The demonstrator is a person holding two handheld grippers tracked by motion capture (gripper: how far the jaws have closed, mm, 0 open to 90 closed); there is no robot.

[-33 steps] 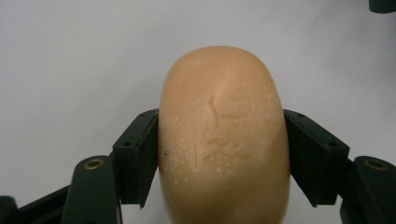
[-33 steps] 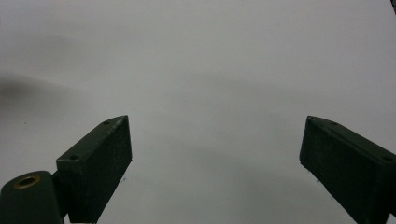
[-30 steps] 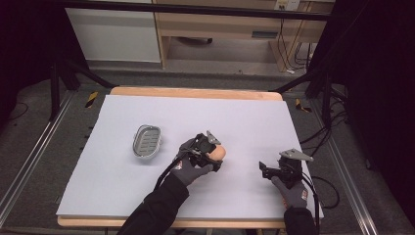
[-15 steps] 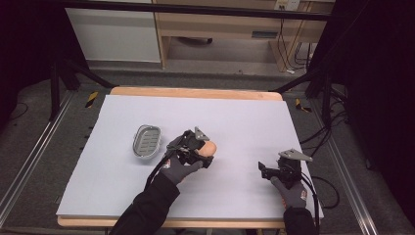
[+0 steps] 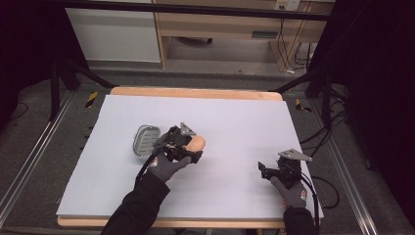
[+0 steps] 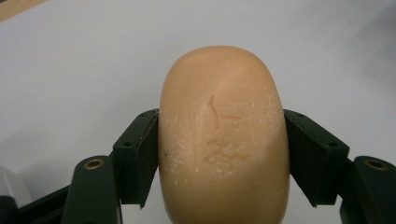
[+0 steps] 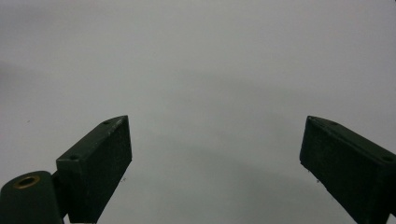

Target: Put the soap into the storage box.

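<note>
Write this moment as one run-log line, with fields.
left gripper: shut on soap bar | right gripper: open, nothing held | soap dish: on table, beside soap bar

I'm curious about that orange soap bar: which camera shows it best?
The left gripper view: the soap bar looms close, stamped mark visible, clamped by the left gripper. In the high view it's a small orange lump beside the metal dish.

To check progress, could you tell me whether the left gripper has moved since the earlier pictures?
Yes. The left gripper, shut on the soap bar, has moved left across the sheet and now sits right beside the metal soap dish.
</note>
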